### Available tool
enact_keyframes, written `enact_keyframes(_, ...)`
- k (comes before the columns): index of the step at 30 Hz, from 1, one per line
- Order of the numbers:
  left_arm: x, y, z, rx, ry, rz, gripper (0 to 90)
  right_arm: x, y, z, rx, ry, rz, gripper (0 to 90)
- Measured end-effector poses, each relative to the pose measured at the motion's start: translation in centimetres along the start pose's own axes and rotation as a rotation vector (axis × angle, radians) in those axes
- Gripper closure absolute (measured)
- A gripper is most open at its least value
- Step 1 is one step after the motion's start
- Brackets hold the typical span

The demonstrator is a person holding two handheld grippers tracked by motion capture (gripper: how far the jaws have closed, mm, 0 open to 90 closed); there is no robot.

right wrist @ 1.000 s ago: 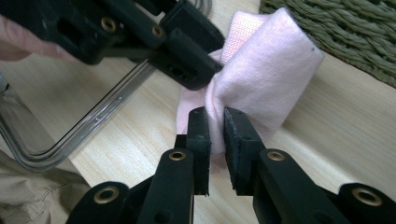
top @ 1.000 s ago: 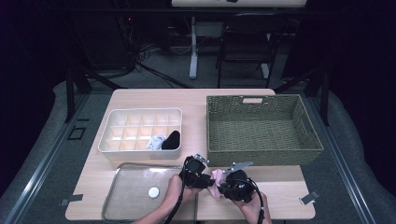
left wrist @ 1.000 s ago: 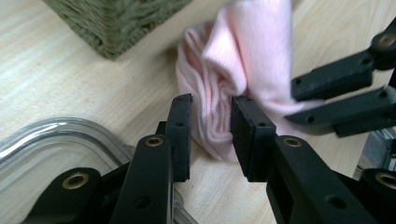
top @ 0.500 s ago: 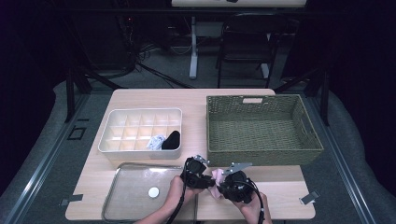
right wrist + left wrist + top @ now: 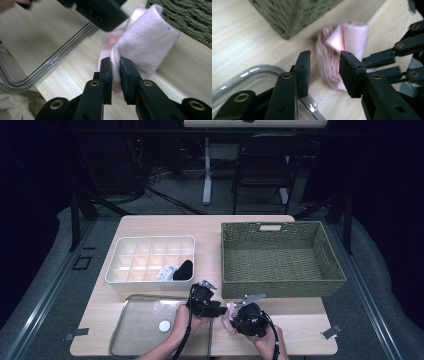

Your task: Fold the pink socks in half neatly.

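My right tool [image 5: 115, 62] is clamped on the soft pink rolled cloth [image 5: 145, 47], which lies on the pale wooden worktop [image 5: 50, 37] just beside the green woven basket [image 5: 287, 15]. My left tool [image 5: 324, 67] stands apart, facing that cloth beside the clear plastic tray [image 5: 249, 77].

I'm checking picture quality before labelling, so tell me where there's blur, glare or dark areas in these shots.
High view: the room behind the table is nearly black, the tabletop evenly lit. Left gripper view: the pink cloth and woven basket are soft and blurred, the jaws sharper; small glints on the clear tray rim. Right gripper view: the cloth and right gripper are sharp, the top corners blurred.
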State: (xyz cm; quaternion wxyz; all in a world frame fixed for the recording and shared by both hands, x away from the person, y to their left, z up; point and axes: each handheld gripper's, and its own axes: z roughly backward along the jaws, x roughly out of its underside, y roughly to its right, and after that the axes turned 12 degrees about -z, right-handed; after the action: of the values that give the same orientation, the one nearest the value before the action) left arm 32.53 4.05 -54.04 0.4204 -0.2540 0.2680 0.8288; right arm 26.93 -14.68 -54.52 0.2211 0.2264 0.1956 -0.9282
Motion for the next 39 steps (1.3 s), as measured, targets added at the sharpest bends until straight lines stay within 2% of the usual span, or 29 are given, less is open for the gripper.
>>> enact_keyframes(2, -0.4, 0.3, 0.3, 0.015, 0.029, -0.007, 55.7, 0.0, -0.1, 0.0, 0.006, 0.003, 0.004, 80.8)
enact_keyframes(4, -0.5, 0.5, 0.3, 0.022, 0.035, -0.005, 54.0, 0.0, -0.1, 0.0, 0.006, 0.000, 0.006, 80.8)
enact_keyframes(6, -0.6, 0.6, 0.0, 0.033, 0.042, -0.009, 52.2, 0.0, -0.2, -0.1, 0.005, 0.004, 0.006, 80.7)
enact_keyframes(9, -0.5, 0.5, -0.9, 0.055, 0.043, 0.006, 49.3, 0.1, -0.4, -0.1, 0.018, -0.001, 0.015, 80.8)
enact_keyframes(15, 0.1, 0.7, -2.6, 0.040, -0.013, 0.001, 49.3, 0.3, -0.6, -0.1, 0.006, -0.008, 0.018, 80.5)
enact_keyframes(18, 0.4, 0.6, -3.2, 0.032, -0.021, 0.029, 52.2, 0.5, -0.7, 0.0, 0.018, -0.022, 0.010, 77.6)
enact_keyframes(22, 0.5, 0.6, -3.4, 0.035, -0.035, 0.023, 53.5, 0.8, -0.8, 0.3, 0.021, -0.050, 0.016, 74.3)
enact_keyframes(24, 0.5, 0.4, -3.5, 0.041, -0.043, 0.025, 53.5, 1.0, -0.4, 1.1, -0.006, -0.045, -0.003, 71.0)
enact_keyframes(25, 0.5, 0.4, -3.5, 0.040, -0.043, 0.027, 53.6, 1.0, 0.1, 2.5, -0.019, -0.009, 0.003, 67.8)
enact_keyframes(28, 0.5, 0.6, -3.6, 0.035, -0.050, 0.013, 54.5, 0.9, 0.6, 3.4, -0.016, 0.020, -0.009, 65.2)
enact_keyframes(29, 0.5, 0.7, -3.6, 0.032, -0.051, 0.008, 54.5, 0.8, 1.1, 3.7, -0.004, 0.029, -0.012, 64.8)
enact_keyframes(31, 0.4, 0.8, -3.6, 0.031, -0.064, -0.004, 56.7, 0.9, 2.4, 3.8, 0.002, 0.038, -0.075, 59.1)
enact_keyframes(32, 0.4, 0.8, -3.6, 0.031, -0.064, -0.004, 57.8, 0.9, 2.4, 3.8, 0.002, 0.038, -0.075, 59.1)
enact_keyframes(35, 0.3, 1.2, -3.5, 0.019, -0.081, -0.028, 61.0, 0.9, 3.4, 3.8, 0.024, 0.029, -0.098, 50.6)
enact_keyframes(36, 0.2, 1.4, -3.5, 0.011, -0.087, -0.051, 63.8, 0.8, 3.7, 3.8, 0.071, 0.029, -0.101, 46.8)
enact_keyframes(39, 0.3, 1.5, -3.5, 0.012, -0.073, -0.049, 66.3, 1.0, 4.3, 3.6, 0.080, 0.028, -0.117, 39.7)
